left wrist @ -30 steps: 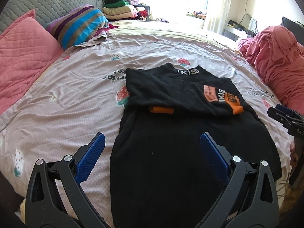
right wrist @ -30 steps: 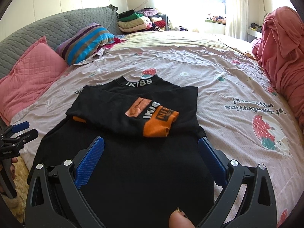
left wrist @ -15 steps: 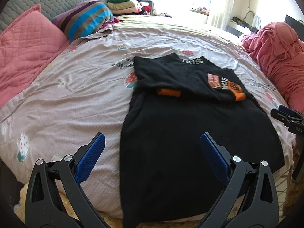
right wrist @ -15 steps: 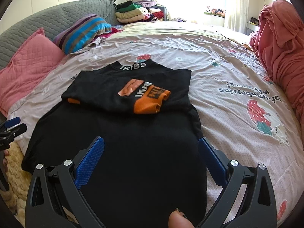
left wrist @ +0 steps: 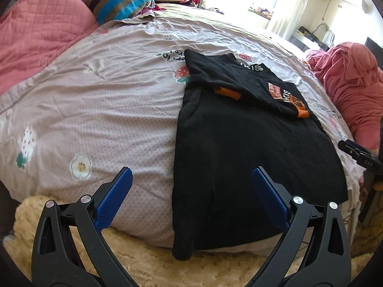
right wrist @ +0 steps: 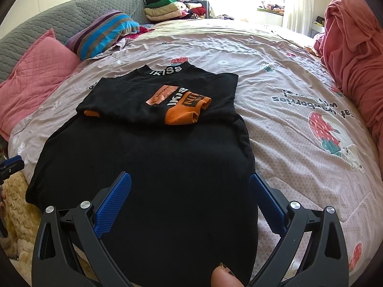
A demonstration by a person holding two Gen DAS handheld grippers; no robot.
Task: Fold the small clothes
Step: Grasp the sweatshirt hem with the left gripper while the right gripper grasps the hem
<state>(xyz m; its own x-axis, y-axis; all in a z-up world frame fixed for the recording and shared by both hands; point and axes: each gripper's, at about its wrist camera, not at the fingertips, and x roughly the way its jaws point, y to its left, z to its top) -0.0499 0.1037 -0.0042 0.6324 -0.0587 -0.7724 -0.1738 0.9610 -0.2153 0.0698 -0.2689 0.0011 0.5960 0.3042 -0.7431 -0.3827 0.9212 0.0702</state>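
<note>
A black sweater (left wrist: 239, 148) (right wrist: 153, 157) lies flat on the bed, collar far, hem hanging over the near edge. Both sleeves are folded across the chest, showing orange cuffs (right wrist: 184, 114) (left wrist: 226, 92). My left gripper (left wrist: 191, 184) is open, held back from the bed above the sweater's left hem corner. My right gripper (right wrist: 190, 189) is open too, hovering over the sweater's lower right part with nothing between its blue pads (right wrist: 112, 205). The right gripper's tip (left wrist: 359, 153) shows at the right edge of the left wrist view, and the left gripper's tip (right wrist: 10, 165) at the left edge of the right wrist view.
The bed's strawberry-print quilt (right wrist: 299, 91) spreads wide on both sides. Pink pillows (left wrist: 36, 28) and a striped pillow (right wrist: 103, 33) lie at the left, a pink blanket heap (right wrist: 354, 47) at the right, stacked clothes (right wrist: 167, 9) behind. A cream fluffy rug (left wrist: 143, 258) covers the floor below.
Both grippers have pulled back toward the near edge of the bed and swung leftward; the hem and the rug have come into view. The sweater has not moved.
</note>
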